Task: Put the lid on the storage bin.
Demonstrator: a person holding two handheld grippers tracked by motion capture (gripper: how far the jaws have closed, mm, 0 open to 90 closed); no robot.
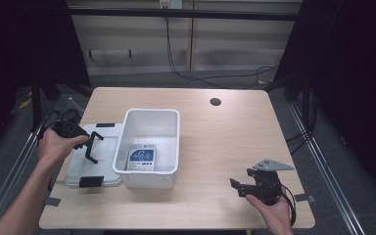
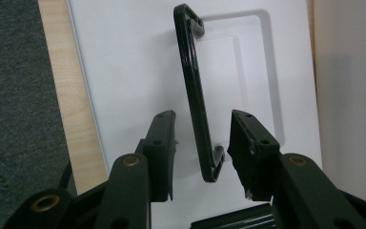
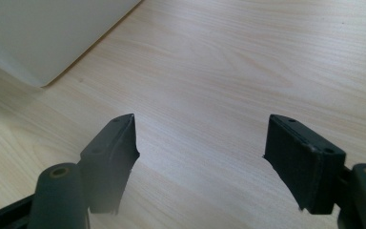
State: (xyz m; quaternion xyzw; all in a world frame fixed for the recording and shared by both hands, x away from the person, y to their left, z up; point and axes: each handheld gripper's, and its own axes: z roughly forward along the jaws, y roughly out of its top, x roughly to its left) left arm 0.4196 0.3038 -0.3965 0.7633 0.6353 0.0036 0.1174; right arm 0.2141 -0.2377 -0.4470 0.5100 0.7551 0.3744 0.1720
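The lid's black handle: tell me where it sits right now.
In the high view the black handle stands up from the white lid at the table's left, just left of the white bin. It lies between the left claw's open jaws.

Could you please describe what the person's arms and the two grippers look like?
Both forearms are bare, with no sleeves in view. The left gripper and right gripper are black, each with two blocky jaws on pivoting links with brass-coloured pins. The right carries a grey three-cornered plate and a black cable.
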